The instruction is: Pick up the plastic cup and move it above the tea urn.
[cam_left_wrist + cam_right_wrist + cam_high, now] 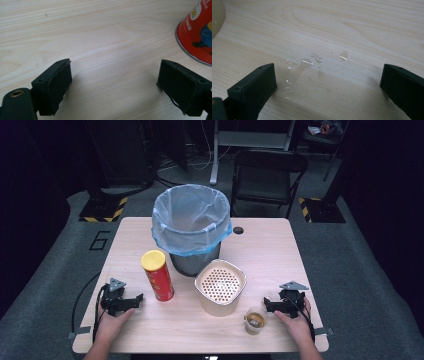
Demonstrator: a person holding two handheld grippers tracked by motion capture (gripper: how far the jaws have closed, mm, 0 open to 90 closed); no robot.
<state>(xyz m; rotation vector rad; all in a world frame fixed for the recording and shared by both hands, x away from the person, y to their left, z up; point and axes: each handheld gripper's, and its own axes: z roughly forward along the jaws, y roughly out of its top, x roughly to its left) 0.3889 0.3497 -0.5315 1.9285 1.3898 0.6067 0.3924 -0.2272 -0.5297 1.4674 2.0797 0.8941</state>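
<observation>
We see the left gripper (pixel 131 301) on the wooden table (pixel 260 245), its jaws wide apart with nothing between them. Just to its right stands a red can (pixel 158 275) with a yellow lid. Next comes a grey bin (pixel 191 227) with a blue bag inside. In front of it sits a tan basket (pixel 220 286) with holes. A small glass cup (pixel 255 320) stands near the right gripper (pixel 267 305), whose jaws are apart too, over small water drops (pixel 304 63).
</observation>
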